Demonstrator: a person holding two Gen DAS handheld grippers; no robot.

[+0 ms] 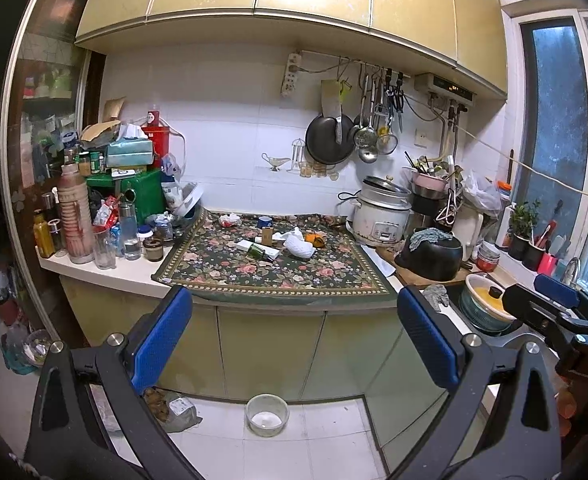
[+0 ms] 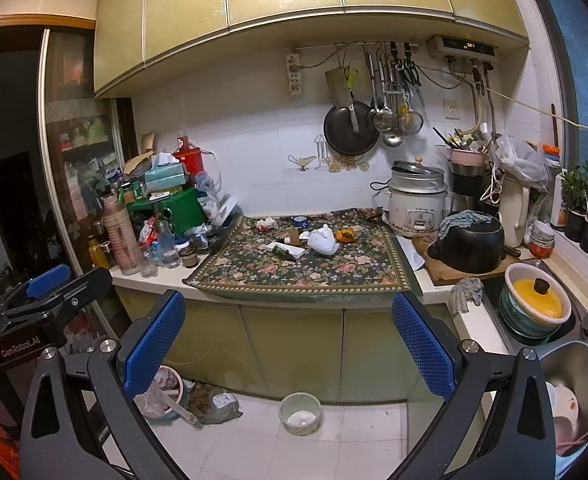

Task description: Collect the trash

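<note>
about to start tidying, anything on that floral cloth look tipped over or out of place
Yes. A green bottle lies on its side mid-cloth beside a white foam net, an orange peel and a crumpled wrapper. Both grippers are open and away from the counter.

the near half of the floral cloth (image 1: 278, 276) lies bare, open to a gripper coming over the counter edge. farther in, a green bottle (image 1: 260, 251), white crumpled wrapper (image 1: 300, 245) and orange peel (image 1: 316, 240) crowd the middle. bottles and jars (image 1: 94, 228) wall the left side; the rice cooker (image 1: 380, 214) and black pot (image 1: 434, 256) block the right.
</note>
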